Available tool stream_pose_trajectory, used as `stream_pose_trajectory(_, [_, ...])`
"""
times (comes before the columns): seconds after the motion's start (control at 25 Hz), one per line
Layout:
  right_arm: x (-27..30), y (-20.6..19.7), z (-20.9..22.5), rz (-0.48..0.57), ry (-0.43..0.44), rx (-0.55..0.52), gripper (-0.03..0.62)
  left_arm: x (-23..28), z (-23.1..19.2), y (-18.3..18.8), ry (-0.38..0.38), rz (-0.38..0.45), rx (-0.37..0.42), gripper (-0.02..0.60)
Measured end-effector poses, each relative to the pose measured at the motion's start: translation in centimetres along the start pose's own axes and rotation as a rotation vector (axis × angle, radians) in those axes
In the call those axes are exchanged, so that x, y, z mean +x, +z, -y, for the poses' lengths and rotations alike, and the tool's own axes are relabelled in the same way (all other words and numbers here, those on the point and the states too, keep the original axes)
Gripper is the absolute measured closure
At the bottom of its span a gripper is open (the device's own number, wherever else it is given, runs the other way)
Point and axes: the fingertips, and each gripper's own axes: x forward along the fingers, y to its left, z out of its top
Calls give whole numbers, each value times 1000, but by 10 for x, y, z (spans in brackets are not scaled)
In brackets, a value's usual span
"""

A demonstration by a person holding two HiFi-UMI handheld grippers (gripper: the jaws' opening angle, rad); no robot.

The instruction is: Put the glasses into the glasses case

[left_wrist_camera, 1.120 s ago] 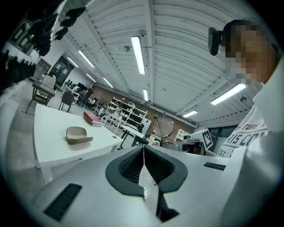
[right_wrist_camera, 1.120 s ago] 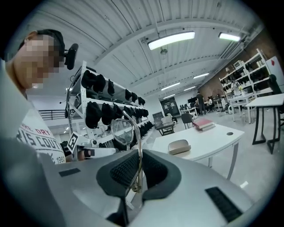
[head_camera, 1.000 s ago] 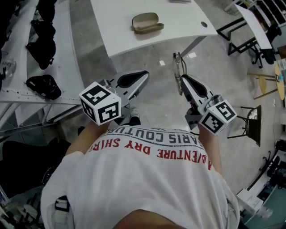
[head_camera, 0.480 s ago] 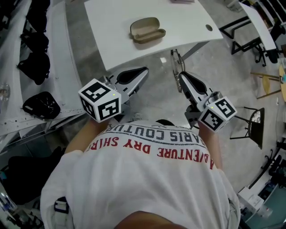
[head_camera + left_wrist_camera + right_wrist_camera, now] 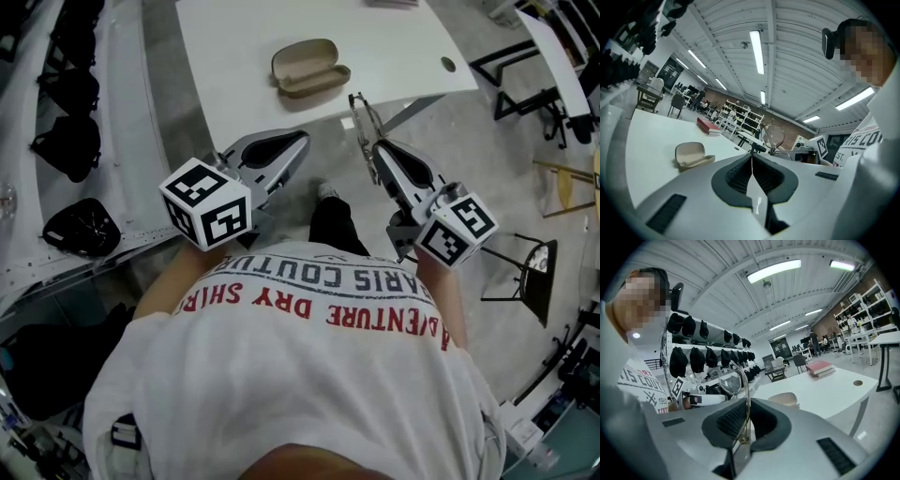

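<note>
The right gripper (image 5: pixel 378 152) has its jaws clamped on one arm of the glasses (image 5: pixel 362 114), held in the air by the near edge of the white table (image 5: pixel 234 56). The open case (image 5: pixel 309 66) lies on the table at about eleven o'clock from the glasses and twelve o'clock from the left gripper (image 5: pixel 300 141). The left gripper's jaws are pressed together with nothing between them.
</note>
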Motion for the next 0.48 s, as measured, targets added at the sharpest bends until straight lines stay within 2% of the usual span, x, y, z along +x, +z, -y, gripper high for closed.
stream_pose_trajectory(0.48, [49, 29, 64, -88, 135, -6, 555, 42, -49, 24, 154, 27, -72, 554])
